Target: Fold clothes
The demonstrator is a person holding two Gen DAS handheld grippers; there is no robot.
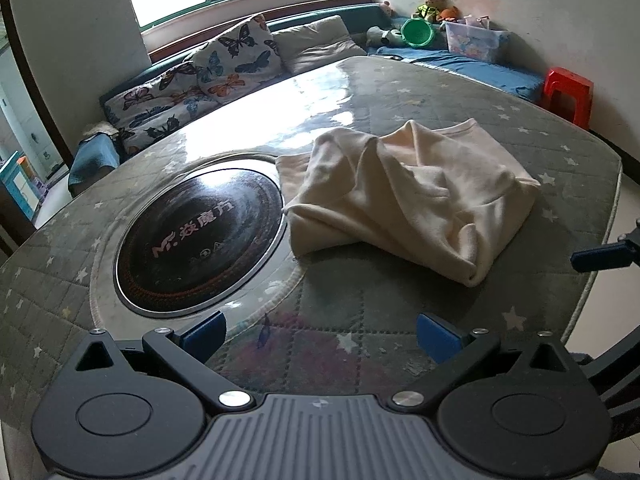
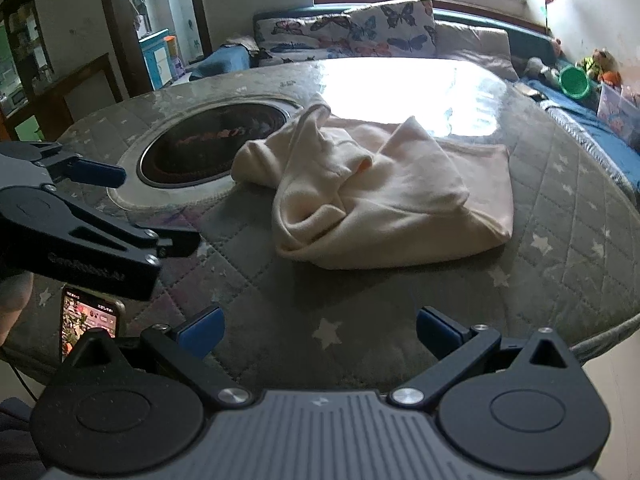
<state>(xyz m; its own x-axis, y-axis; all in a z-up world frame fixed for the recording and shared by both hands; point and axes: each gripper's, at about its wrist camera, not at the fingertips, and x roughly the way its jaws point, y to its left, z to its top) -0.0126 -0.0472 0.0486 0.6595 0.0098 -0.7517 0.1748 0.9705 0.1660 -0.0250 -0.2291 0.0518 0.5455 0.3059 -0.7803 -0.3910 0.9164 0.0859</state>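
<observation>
While both hover clear of the cream garment [image 1: 408, 196], left gripper [image 1: 320, 336] wide, right gripper [image 2: 320, 332] wide (each empty).

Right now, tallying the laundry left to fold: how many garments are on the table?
1. A single cream garment lies crumpled near the middle of the table, beside the round cooktop. Anything tucked under its folds would be hidden.

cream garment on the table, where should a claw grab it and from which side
Probably the garment is best taken at its raised peak, where the cloth stands up off the table and gives a pinchable ridge. Come from the near side, above, with the open right claw.
</observation>
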